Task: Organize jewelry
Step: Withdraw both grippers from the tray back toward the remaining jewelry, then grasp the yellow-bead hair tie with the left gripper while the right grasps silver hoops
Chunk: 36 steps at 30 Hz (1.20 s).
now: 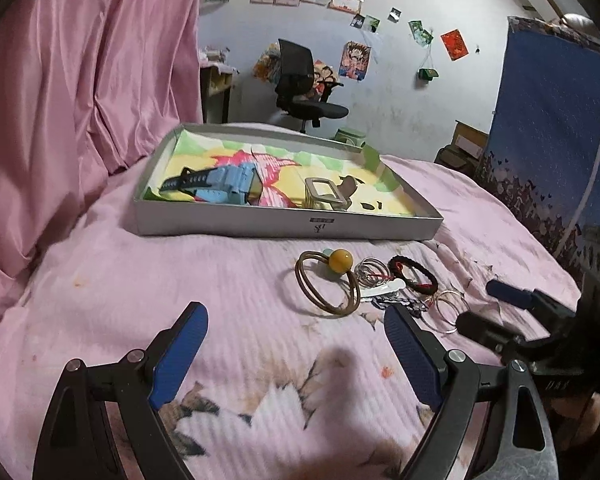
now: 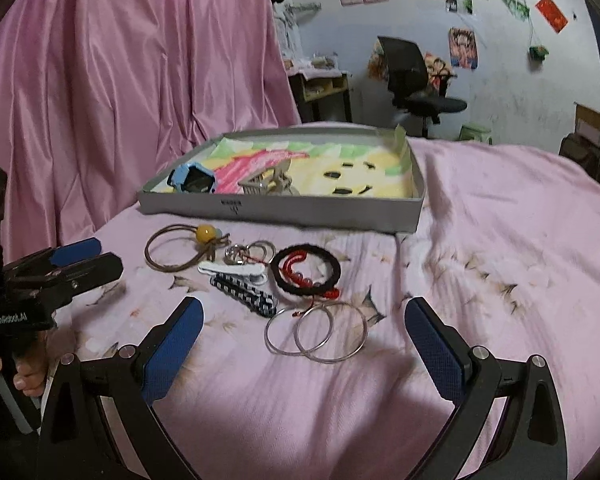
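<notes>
Two claws hovered over a pink bed (image 2: 500,240), both with jaws spread wide and nothing between them: the left claw (image 1: 296,344) above bare bedspread short of the jewelry, the right claw (image 2: 304,336) with its blue pads either side of the near end of the pile. Ahead of them lay the loose jewelry in a cluster on the bedspread. A brown hair tie (image 2: 172,250) with a yellow bead (image 2: 205,233) lay farthest left in the right wrist view. Just beside it sat small metal rings (image 2: 252,251), a white clip (image 2: 236,269) and a black-and-white braided band (image 2: 244,294). A black bracelet (image 2: 306,274) with red cord inside its loop lay to the right of these. Two thin silver bangles (image 2: 316,332) overlapped each other nearest the right claw. Beyond the pile stood a shallow grey tray (image 2: 284,210) with a colourful lining, holding a blue watch (image 2: 192,179) at its left end and a beige hair claw clip (image 2: 266,184) near the middle. Pink curtains (image 2: 132,80) hung behind the bed on the left, and a black office chair (image 2: 416,76) stood by the far wall.
</notes>
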Motion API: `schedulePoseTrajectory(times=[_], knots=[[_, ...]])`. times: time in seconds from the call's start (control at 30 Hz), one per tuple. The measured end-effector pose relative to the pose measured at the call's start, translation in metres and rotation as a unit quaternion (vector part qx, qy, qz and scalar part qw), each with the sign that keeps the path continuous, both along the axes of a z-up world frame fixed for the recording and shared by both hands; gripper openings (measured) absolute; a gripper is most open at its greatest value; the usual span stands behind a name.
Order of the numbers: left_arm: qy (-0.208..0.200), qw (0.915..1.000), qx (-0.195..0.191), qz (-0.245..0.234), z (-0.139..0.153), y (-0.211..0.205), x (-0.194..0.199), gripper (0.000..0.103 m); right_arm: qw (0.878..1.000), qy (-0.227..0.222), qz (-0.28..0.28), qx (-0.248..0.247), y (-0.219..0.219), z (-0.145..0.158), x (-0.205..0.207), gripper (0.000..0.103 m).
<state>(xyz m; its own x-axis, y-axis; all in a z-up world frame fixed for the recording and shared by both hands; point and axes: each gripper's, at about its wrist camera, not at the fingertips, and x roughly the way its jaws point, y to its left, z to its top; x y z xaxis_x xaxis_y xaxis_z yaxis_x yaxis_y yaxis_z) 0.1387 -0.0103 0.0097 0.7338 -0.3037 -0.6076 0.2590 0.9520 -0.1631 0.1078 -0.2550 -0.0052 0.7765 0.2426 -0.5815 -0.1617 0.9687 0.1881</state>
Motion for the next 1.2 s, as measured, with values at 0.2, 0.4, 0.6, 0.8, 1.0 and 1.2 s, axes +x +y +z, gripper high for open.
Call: schedulePoseTrajectory(times=[0.2,0.4,0.6,0.8,1.0,1.2], knots=[[0.029,0.9994,-0.02,-0.003,-0.006,-0.003,0.014,0.07,1.0,0.03,0.001,0.007,0.0,-0.01,0.01,0.086],[0.045,0.9985,-0.031,-0.001,-0.01,-0.006,0.023,0.053,0.998,0.058,-0.012,0.017,-0.005,-0.02,0.019,0.068],[0.054,0.9981,-0.031,-0.006,-0.013,-0.011,0.026,0.029,0.997,0.074,-0.009,0.021,-0.004,-0.026,0.022,0.055],[0.058,0.9976,-0.036,-0.01,-0.014,-0.011,0.024,0.008,0.997,0.077,0.003,0.017,0.001,-0.027,0.02,0.043],[0.042,0.9983,-0.037,-0.017,-0.01,-0.014,0.011,0.005,0.997,0.077,0.014,0.015,0.006,-0.026,0.017,0.04],[0.024,0.9989,-0.038,-0.016,-0.002,-0.012,-0.005,0.005,0.997,0.072,0.022,0.023,0.007,-0.023,0.009,0.04]])
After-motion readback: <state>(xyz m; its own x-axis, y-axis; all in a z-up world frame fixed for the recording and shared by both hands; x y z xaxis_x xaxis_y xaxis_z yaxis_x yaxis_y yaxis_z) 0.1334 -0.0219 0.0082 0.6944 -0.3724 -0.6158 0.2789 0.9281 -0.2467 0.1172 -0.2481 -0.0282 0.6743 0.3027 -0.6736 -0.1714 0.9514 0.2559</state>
